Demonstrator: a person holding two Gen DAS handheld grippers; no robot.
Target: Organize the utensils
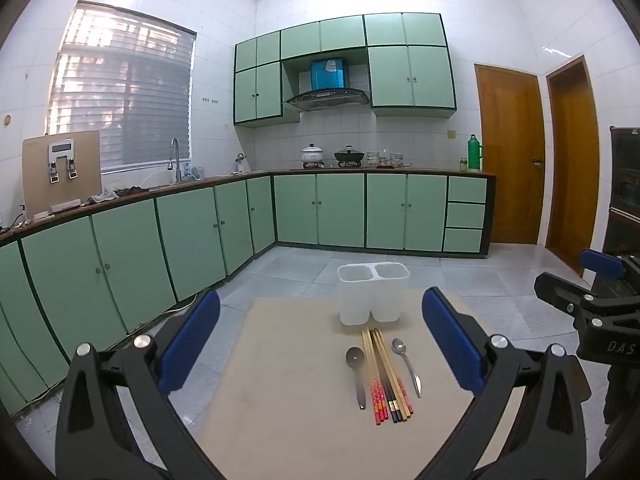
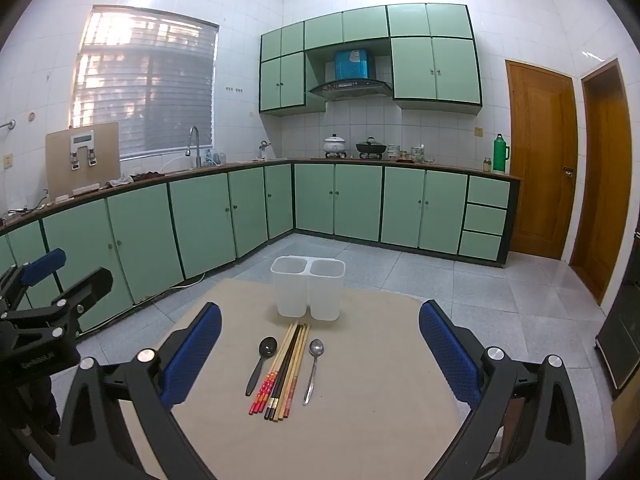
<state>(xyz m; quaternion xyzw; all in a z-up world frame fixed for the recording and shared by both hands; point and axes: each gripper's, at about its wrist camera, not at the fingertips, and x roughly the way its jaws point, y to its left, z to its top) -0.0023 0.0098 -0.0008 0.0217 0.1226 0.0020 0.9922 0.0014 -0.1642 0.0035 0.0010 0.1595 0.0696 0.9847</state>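
A white two-compartment utensil holder (image 1: 373, 293) (image 2: 307, 288) stands upright at the far edge of a beige table (image 1: 288, 400) (image 2: 360, 400). In front of it lie several chopsticks (image 1: 386, 376) (image 2: 285, 372) side by side, a dark spoon (image 1: 357, 372) (image 2: 262, 362) on their left and a silver spoon (image 1: 407, 364) (image 2: 313, 368) on their right. My left gripper (image 1: 320, 340) hovers over the table's near side, open, nothing between its blue pads. My right gripper (image 2: 320, 344) is likewise open and holds nothing. Each gripper shows at the edge of the other's view.
Green kitchen cabinets (image 1: 200, 232) run along the left and back walls, with a sink, pots and a green thermos (image 1: 474, 152) on the counter. Two wooden doors (image 1: 512, 152) stand at the right. A tiled floor (image 1: 304, 268) lies beyond the table.
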